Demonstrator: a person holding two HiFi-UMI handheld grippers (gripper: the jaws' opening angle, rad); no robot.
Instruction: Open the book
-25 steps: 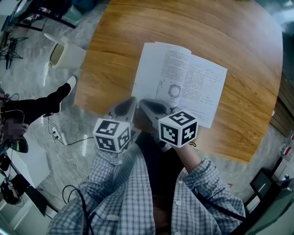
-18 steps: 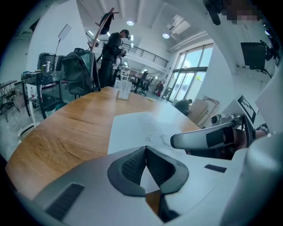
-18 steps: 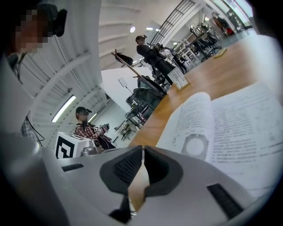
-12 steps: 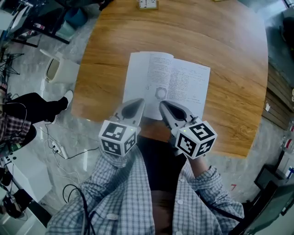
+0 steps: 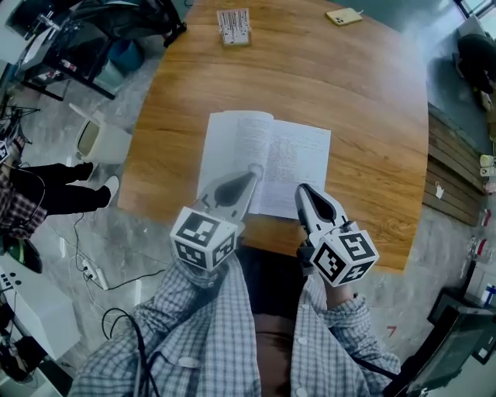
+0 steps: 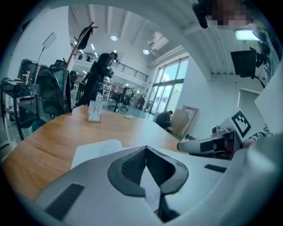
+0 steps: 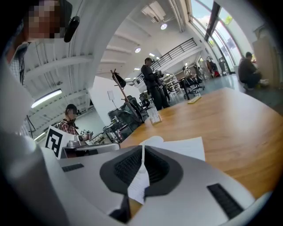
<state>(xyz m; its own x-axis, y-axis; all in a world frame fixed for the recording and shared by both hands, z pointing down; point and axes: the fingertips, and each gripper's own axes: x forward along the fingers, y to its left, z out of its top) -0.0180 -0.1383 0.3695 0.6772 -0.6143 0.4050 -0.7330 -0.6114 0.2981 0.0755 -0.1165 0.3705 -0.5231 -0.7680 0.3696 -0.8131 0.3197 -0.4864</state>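
A wooden table (image 5: 372, 116) bears a printed stand (image 5: 233, 26) and flat yellow object (image 5: 344, 16).

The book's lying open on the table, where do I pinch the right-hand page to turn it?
Pinch the right page at its free outer edge, near the front corner, coming in low from the right. The book lies flat, spine in the middle, so probably only that edge lifts.

Head view looks steeply down; all share table (image 5: 372, 116).
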